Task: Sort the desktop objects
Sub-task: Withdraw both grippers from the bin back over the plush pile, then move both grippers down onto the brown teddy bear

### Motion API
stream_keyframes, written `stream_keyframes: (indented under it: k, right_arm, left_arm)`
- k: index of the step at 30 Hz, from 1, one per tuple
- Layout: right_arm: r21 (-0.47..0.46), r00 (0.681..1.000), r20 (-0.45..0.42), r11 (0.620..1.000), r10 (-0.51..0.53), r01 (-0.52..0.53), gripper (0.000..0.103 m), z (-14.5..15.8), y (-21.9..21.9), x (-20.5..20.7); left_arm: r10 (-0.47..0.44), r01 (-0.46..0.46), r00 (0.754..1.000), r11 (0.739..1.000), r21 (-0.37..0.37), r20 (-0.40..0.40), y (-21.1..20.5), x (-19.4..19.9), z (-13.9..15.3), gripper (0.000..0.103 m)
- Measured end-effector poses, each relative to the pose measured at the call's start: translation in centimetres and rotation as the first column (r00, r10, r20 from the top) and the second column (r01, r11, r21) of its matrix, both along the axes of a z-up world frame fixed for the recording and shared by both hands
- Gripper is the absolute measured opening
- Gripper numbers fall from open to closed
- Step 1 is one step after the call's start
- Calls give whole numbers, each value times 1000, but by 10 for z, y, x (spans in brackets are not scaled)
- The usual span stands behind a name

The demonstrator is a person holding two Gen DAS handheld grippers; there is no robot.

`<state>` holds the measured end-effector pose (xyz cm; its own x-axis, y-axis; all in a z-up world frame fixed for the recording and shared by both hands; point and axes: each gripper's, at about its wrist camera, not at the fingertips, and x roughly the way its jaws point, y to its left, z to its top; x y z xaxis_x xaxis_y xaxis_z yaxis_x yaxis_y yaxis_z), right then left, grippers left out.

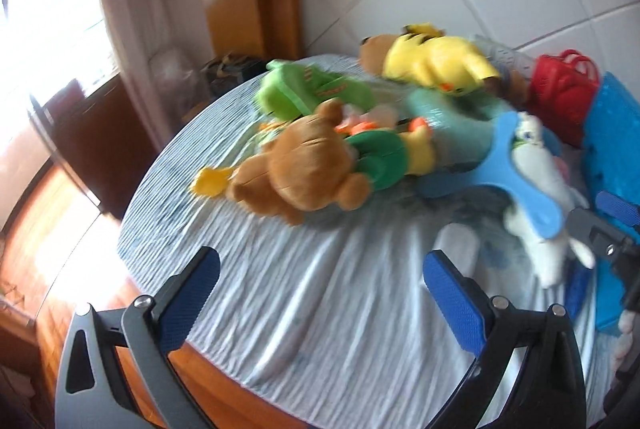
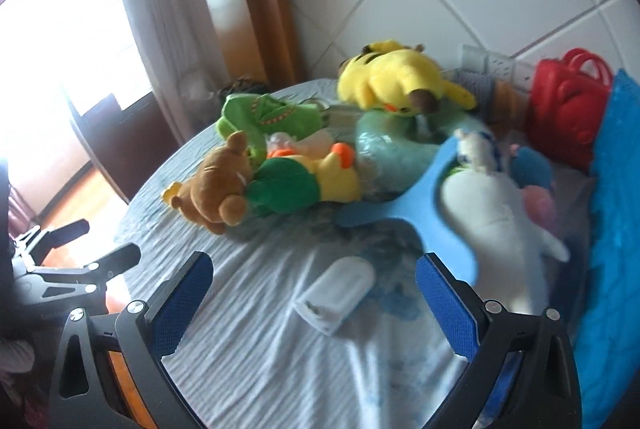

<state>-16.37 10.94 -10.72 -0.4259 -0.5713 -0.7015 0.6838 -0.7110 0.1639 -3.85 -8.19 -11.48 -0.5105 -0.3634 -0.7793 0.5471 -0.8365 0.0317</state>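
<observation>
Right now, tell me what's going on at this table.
A person is holding two hand-held tools over a round table covered with a pale blue striped cloth, piled with soft toys for sorting. Both the left tool and the right tool are open and hold nothing. Nearest the right tool lies a small white plastic case. Behind it lie a brown plush bear in green clothes, a yellow plush toy and a white plush toy with blue fins. A red plastic basket stands at the back.

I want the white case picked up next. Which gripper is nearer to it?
Right. The right gripper hangs open almost directly over the white case. The left gripper is open too, with the case off beyond its right finger.
</observation>
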Motion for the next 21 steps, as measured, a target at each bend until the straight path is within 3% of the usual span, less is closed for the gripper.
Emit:
stream_keyframes:
  k: [4,8,16,21]
  right_arm:
    - [6,1000,11,1000,14,-14,103,-4,-32,-3]
    - [22,1000,20,1000,5,-5,103,-8,-66,-1]
    - [25,992,50,993,-118,117,103,-20,-154,-1]
    - [40,980,96,985,-172,169,103,-31,-192,-5]
  left_arm:
    - [37,-38,999,999,35,21,-36,4,-9,103]
    - [8,-9,1000,1000,27,25,-75,-2,-15,103]
    - [-155,153,986,988,35,64,-172,-22,-43,103]
    - [-241,233,965,969,83,106,-204,-41,-70,103]
